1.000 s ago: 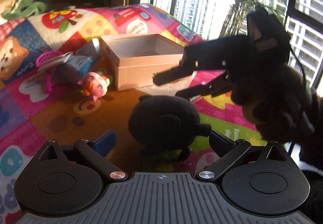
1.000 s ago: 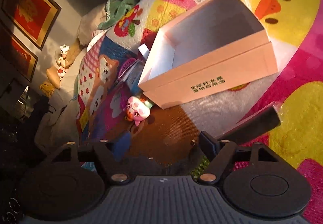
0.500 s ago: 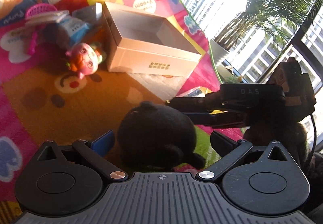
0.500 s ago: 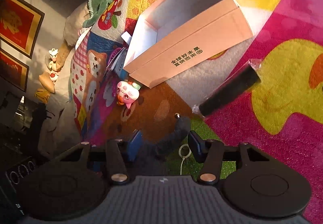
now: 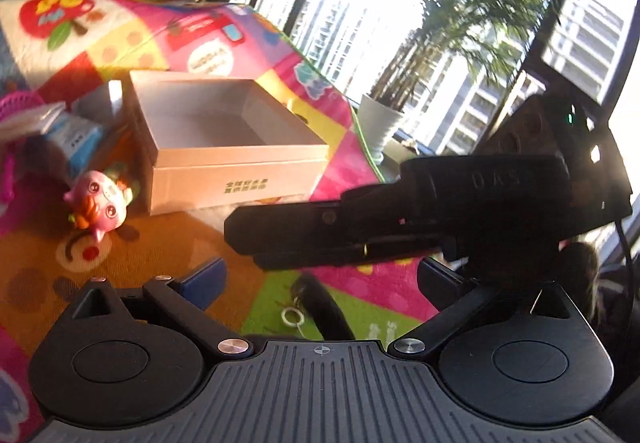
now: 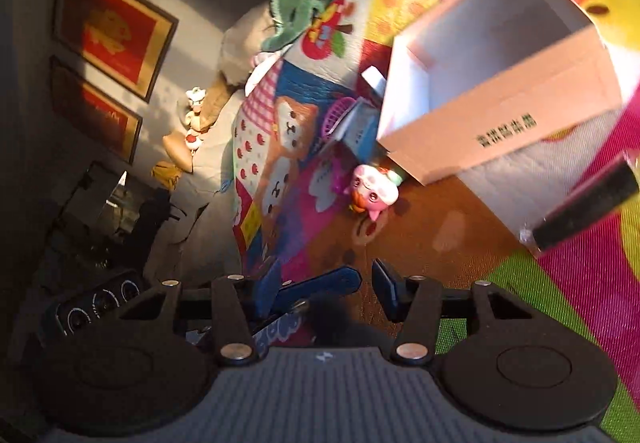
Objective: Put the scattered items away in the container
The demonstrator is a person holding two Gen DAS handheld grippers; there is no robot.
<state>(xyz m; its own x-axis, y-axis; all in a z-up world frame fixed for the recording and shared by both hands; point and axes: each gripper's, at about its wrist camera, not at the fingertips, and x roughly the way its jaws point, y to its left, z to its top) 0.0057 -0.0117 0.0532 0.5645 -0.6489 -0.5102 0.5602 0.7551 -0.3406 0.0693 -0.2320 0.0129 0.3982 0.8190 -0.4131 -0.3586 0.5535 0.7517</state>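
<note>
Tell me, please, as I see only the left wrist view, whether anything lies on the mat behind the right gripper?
Observer: Yes, a black wrapped stick lies on the mat beside the box, outside it.
Operator: Thank you. Is anything between the right gripper's jaws?
Observer: The right gripper has just been closing, with a black fuzzy toy between its jaws. I cannot tell whether the pads press on it.
</note>
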